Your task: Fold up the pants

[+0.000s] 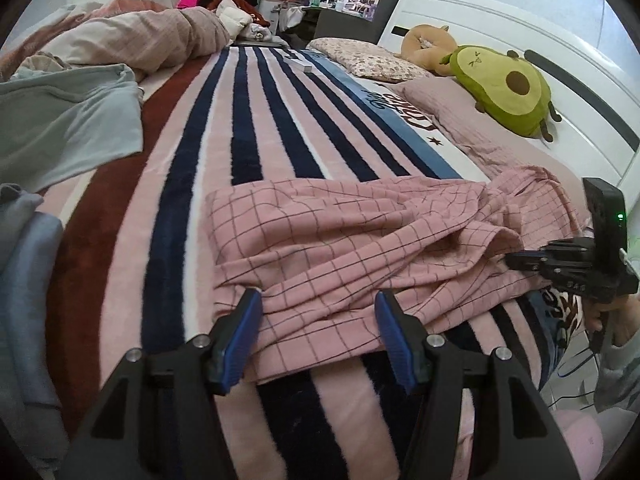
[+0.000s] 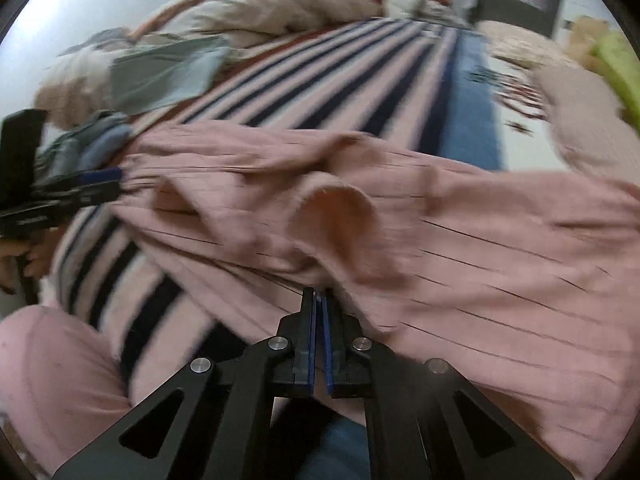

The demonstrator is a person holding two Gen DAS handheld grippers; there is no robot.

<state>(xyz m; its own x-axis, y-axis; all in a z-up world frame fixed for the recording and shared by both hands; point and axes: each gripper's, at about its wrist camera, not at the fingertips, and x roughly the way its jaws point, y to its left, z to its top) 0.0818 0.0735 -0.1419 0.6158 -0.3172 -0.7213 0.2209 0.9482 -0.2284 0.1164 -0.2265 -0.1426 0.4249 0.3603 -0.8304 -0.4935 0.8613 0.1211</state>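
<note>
Pink checked pants (image 1: 340, 236) lie crumpled across the striped blanket (image 1: 248, 132) on the bed. My left gripper (image 1: 318, 300) is open, its blue pads on either side of the near hem of the pants. My right gripper (image 2: 319, 300) is shut on the pants' (image 2: 440, 232) edge; that view is blurred. The right gripper also shows in the left wrist view (image 1: 516, 258) at the pants' right end. The left gripper shows in the right wrist view (image 2: 104, 184) at the pants' left end.
A grey garment (image 1: 60, 128) and a rumpled duvet (image 1: 132, 36) lie at the left. Folded blue-grey clothes (image 1: 24, 280) sit at the near left. Pillows (image 1: 368, 60), an avocado plush (image 1: 504, 88) and the white headboard (image 1: 520, 28) are at the right.
</note>
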